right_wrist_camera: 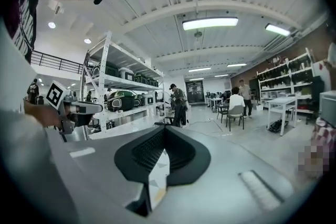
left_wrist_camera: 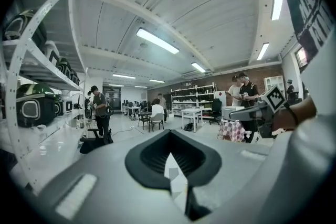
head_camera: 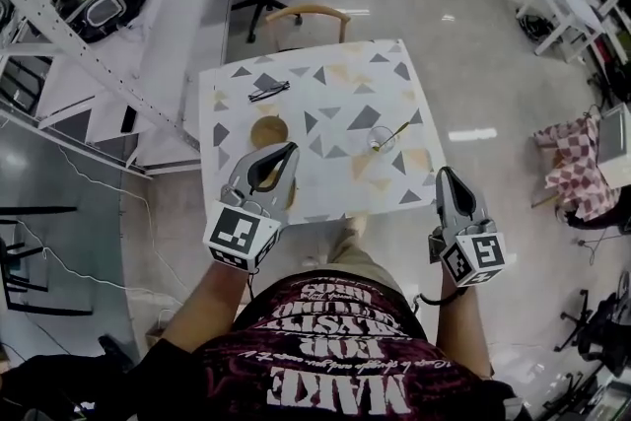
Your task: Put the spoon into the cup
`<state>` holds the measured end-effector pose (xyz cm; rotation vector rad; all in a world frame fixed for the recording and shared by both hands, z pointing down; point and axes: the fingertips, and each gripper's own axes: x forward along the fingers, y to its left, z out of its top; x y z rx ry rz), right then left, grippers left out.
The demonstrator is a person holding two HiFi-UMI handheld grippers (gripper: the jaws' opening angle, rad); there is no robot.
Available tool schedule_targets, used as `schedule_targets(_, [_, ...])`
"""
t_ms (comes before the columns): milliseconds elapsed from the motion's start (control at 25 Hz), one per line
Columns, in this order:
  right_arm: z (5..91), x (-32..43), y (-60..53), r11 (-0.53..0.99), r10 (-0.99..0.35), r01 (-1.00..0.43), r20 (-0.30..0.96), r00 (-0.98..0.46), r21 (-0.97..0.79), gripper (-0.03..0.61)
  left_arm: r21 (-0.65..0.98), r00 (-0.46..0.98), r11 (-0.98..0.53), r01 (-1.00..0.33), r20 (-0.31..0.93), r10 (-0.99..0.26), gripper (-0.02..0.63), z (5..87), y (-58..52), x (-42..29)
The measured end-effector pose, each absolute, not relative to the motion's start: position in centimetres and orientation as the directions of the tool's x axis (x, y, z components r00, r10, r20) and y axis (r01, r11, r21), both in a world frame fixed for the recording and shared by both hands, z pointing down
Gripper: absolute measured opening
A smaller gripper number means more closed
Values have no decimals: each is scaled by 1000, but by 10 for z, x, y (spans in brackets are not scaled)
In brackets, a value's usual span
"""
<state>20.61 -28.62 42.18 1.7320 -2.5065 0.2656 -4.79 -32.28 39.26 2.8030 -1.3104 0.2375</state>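
A clear glass cup [head_camera: 381, 141] stands on the right part of the triangle-patterned table [head_camera: 325, 79]. The spoon [head_camera: 397, 127] leans inside it, its handle sticking out up and to the right. My left gripper [head_camera: 289, 151] hovers over the table's near left part, shut and holding nothing. My right gripper [head_camera: 443, 174] hangs off the table's near right corner, shut and empty, a little short of the cup. In both gripper views the jaws point level into the room, with only a thin slit between them; left gripper [left_wrist_camera: 170, 157], right gripper [right_wrist_camera: 157, 157].
A round wooden coaster [head_camera: 268, 130] lies just beyond my left gripper. A small black object [head_camera: 268, 92] sits at the table's far left. A wooden chair [head_camera: 308, 18] stands behind the table, metal shelving [head_camera: 89, 35] to the left. People stand far back in the room.
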Motion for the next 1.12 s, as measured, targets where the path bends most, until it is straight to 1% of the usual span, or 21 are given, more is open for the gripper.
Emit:
schedule_targets(240, [390,192,-272,347,-931,-937,105,-351,-49,28,-35,635,-644,-765,126,-762,0,384,-309,-58])
schedule_targets(680, [388,174,-258,338,-932,-940,122,-342,-54,28,-21,635,-641,-768,108,-765,0,381,-292,-74])
schedule_targets(1120, [384,173,-249,331,-934,-943,125,-333,-39,28,-16,649,-652,-758,93,-756,0,377,-289,-71])
